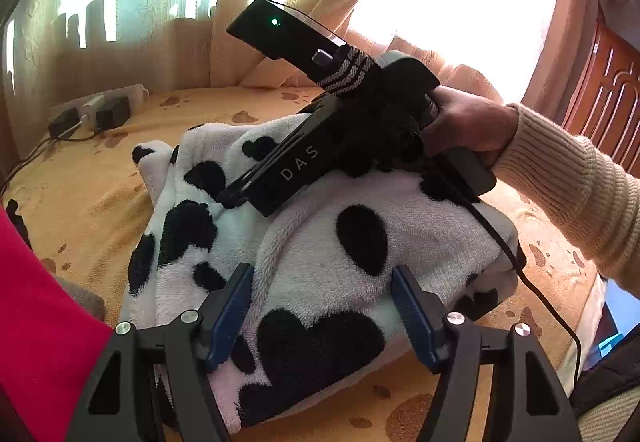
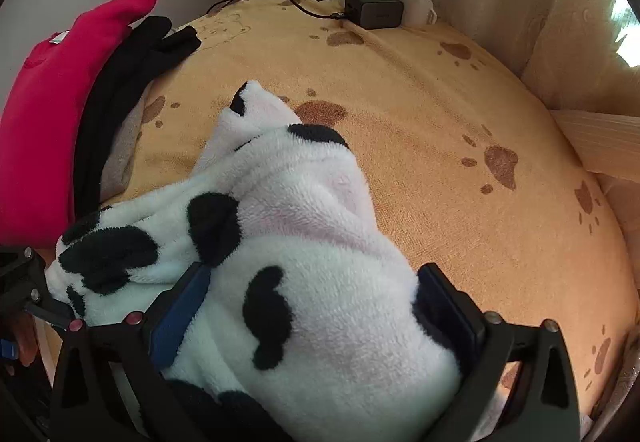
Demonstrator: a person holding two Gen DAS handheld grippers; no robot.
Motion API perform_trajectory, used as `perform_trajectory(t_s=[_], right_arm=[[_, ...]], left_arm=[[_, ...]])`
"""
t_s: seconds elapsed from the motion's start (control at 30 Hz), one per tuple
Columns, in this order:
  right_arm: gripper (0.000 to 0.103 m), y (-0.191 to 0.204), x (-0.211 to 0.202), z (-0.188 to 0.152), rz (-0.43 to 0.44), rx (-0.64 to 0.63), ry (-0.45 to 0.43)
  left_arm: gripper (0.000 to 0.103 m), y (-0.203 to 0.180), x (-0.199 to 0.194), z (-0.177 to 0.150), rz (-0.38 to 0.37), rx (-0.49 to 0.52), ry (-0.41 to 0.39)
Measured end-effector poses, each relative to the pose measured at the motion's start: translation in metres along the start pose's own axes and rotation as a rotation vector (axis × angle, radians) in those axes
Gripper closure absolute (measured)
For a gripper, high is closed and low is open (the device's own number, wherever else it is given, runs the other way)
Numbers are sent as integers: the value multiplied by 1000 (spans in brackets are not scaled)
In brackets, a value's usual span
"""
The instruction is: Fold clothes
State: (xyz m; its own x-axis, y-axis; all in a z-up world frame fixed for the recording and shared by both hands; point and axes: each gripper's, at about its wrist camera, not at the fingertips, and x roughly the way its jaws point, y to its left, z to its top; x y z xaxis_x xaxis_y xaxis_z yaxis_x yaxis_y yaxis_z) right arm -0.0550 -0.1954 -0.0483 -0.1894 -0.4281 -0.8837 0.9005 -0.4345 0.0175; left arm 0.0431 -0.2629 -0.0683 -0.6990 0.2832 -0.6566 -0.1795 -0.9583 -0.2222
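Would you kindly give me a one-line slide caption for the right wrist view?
Right gripper straddles a folded cow-print fleece on a paw-print blanket, clothes stacked alongside.

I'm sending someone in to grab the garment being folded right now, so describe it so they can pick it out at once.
Start at the tan bedspread printed with brown paw marks, below the curtained window. Near its middle lies a bundled fleece garment. It is fluffy white with big black cow-like patches, unlike the plain red top and plain black clothes stacked at the bed's edge.
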Motion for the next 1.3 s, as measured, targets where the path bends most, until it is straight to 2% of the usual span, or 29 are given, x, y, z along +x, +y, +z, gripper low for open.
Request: perform_trajectory(t_s=[0.07,0.2,0.27,0.3,0.4,0.5,0.7,0.87,0.93,1.07,1.1,1.2,1.3], right_arm=[[1,2,-13,-4,-33,-14,-75],[1,-2,-84,-30,-98,48,-375],[0,-4,-122,-53,-132,108,-496],[0,-1,-133,-65,-167,118,-522],[0,19,-151,-99,-284,110,-548],[0,47,-150,-123,-364,40,-538],[0,91,-126,-142,-246,-55,-503],[0,101,-96,-148,-150,-91,-387],[0,100,-88,-150,-143,-104,-339],[0,108,-75,-154,-227,-178,-303],[0,106,-76,-152,-226,-177,-304],[0,95,-81,-145,-194,-152,-317],[0,74,-104,-140,-102,-60,-383]], left_arm=[[31,7,-12,14,10,-28,-36],[31,25,-30,48,75,-59,-102],[31,37,-28,65,50,-104,-105],[31,43,-27,73,34,-127,-106],[30,46,-6,87,25,-153,-60],[30,46,15,90,124,-139,-6],[30,59,60,82,261,-147,105],[30,87,70,70,322,-215,114],[26,93,72,67,316,-232,115],[23,92,75,67,338,-218,114],[23,91,74,68,343,-216,117],[23,91,66,71,317,-253,108],[23,86,46,73,252,-304,67]])
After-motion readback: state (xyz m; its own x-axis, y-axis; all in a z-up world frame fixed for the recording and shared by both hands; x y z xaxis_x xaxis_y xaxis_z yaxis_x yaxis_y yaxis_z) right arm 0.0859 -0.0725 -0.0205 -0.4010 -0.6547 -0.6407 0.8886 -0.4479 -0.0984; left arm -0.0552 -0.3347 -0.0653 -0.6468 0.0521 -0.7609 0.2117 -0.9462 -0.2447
